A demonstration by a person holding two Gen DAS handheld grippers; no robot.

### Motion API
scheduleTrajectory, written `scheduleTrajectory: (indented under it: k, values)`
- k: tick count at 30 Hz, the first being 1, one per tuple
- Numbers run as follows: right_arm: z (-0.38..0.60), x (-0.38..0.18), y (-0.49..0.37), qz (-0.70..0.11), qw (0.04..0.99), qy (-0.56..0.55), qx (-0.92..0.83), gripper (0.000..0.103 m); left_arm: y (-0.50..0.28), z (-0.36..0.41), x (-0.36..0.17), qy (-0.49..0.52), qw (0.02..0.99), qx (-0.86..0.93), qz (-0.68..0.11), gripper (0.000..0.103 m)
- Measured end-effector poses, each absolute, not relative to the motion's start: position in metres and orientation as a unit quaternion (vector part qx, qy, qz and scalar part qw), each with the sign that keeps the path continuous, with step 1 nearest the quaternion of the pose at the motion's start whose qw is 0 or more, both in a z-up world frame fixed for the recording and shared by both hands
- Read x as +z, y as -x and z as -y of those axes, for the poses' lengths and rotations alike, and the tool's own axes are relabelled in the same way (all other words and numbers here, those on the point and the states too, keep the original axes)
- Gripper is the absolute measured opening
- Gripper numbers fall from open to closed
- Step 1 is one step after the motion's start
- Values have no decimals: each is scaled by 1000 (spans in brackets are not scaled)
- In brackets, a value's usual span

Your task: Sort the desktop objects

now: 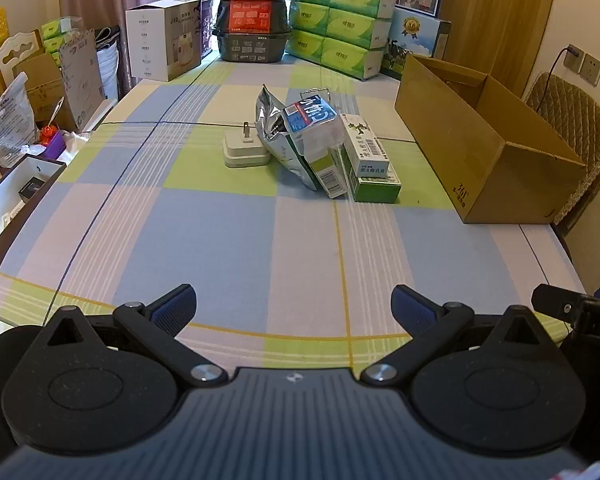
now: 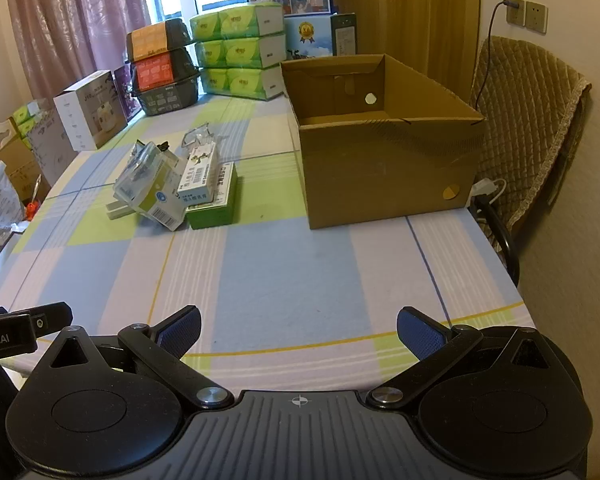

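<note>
Bare checked tablecloth [image 1: 236, 240] between near table edge and clutter. Left gripper [image 1: 294, 306] and right gripper [image 2: 299, 328] low at edge, jaws wide, empty. Small boxes [image 1: 364, 152], white plug [image 1: 246, 152] heaped mid-table (touching); open cardboard box [image 2: 384, 172] near right edge.

cardboard box [image 2: 384, 168]: 1 | plug adapter [image 1: 245, 151]: 1 | small cartons [image 1: 366, 148]: maybe 3 | foil pouch [image 1: 274, 124]: 1

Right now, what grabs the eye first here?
The open cardboard box at the table's right edge, empty as far as the view shows. Left of it, mid-table, a small heap: a white charger plug, a foil pouch and medicine boxes. Both hand-held grippers hover open near the front edge.
</note>
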State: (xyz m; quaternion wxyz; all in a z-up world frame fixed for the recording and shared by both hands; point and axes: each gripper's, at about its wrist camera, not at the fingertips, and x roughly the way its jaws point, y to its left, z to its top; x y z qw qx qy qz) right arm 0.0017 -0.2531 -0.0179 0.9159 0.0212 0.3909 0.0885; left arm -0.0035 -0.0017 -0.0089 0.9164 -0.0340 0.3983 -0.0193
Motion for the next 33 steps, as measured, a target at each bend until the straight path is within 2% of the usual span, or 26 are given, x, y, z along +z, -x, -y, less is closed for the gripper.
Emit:
scheduleTrajectory:
  k: [33]
  values:
    - [253, -19, -4, -393, 915, -20, 90, 101, 3, 3, -10, 38, 914, -9, -403, 102]
